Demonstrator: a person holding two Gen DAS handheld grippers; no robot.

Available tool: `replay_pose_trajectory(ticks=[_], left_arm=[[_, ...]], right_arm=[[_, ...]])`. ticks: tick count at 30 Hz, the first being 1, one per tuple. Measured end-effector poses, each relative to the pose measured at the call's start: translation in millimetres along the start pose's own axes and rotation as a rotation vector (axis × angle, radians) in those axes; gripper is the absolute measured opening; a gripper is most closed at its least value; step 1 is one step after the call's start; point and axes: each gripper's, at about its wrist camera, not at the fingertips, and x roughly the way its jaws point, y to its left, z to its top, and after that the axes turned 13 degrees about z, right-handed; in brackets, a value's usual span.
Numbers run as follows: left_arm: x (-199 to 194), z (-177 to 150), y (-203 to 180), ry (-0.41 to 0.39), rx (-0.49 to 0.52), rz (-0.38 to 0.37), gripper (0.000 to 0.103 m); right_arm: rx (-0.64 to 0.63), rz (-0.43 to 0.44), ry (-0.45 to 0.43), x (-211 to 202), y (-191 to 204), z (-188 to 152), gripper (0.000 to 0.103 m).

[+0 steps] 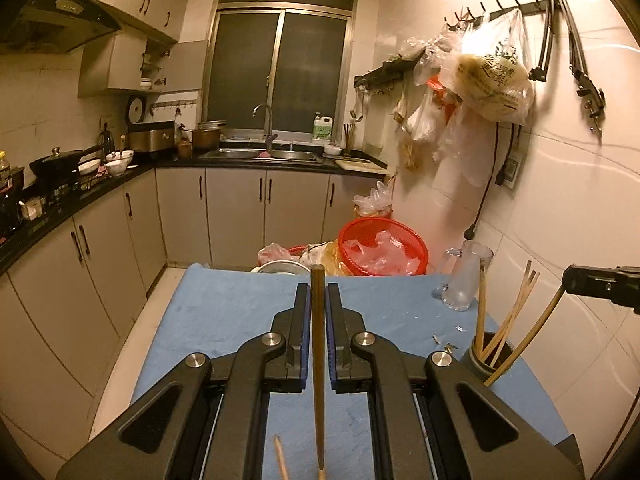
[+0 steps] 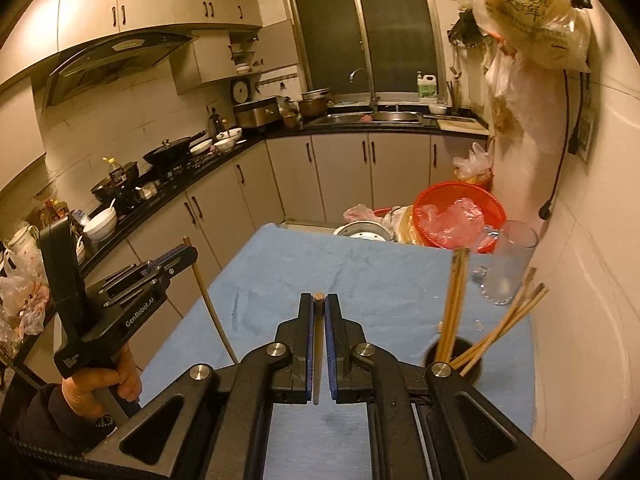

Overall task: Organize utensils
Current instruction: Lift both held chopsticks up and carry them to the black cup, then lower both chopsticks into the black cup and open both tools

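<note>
My left gripper (image 1: 318,292) is shut on a dark wooden chopstick (image 1: 319,360) that runs lengthwise between its pads. In the right wrist view that left gripper (image 2: 188,252) hangs over the table's left edge, its chopstick (image 2: 210,304) slanting down. My right gripper (image 2: 319,300) is shut on a lighter chopstick (image 2: 317,344); seen from the left, it (image 1: 568,276) hovers over the dark holder cup (image 1: 486,356), its chopstick (image 1: 528,340) slanting down beside the cup. The cup (image 2: 456,350) holds several chopsticks (image 2: 454,300). Another chopstick tip (image 1: 280,458) shows at the bottom.
The table wears a blue cloth (image 1: 224,320) and stands against a tiled wall on the right. A clear glass jug (image 2: 508,264) stands behind the cup. A red basket (image 2: 456,216) with plastic bags sits past the far edge. Kitchen counters line the left and back.
</note>
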Motion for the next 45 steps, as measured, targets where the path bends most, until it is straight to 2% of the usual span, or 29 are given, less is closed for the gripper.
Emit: replay_pose_trajectory(ticks=[7, 15, 21, 24, 33, 39, 45], left_arm=[[-0.3, 2.1, -27.3, -0.042, 0.041, -0.001, 0.006], [-1.9, 18.3, -53.6, -0.071, 0.043, -0.039, 0.006], [-4.2, 35.4, -84.1, -0.098, 0.048, -0.094, 0.006], [-1.5, 45.8, -104.5, -0.096, 0.047, -0.146, 0.006], [9.3, 71.9, -157.6, -0.104, 0.039, -0.239, 0.006], [23.1, 76.9, -182.2, -0.087, 0.008, -0.292, 0.006], [34.4, 67.3, -203.2, -0.074, -0.004, -0.33, 0.006]], right_arm=[[0.028, -0.039, -0.011, -16.2, -18.8, 1.8, 0.004], [0.043, -0.076, -0.03, -29.7, -30.4, 9.9, 0.004], [0.042, -0.112, -0.065, -51.8, -39.1, 22.0, 0.004], [0.043, -0.128, -0.078, -62.4, -43.7, 29.4, 0.004], [0.027, -0.193, -0.116, -96.0, -53.2, 49.2, 0.004], [0.036, -0.219, -0.122, -105.7, -66.7, 48.9, 0.004], [0.067, -0.227, -0.103, -97.5, -88.9, 41.5, 0.004]])
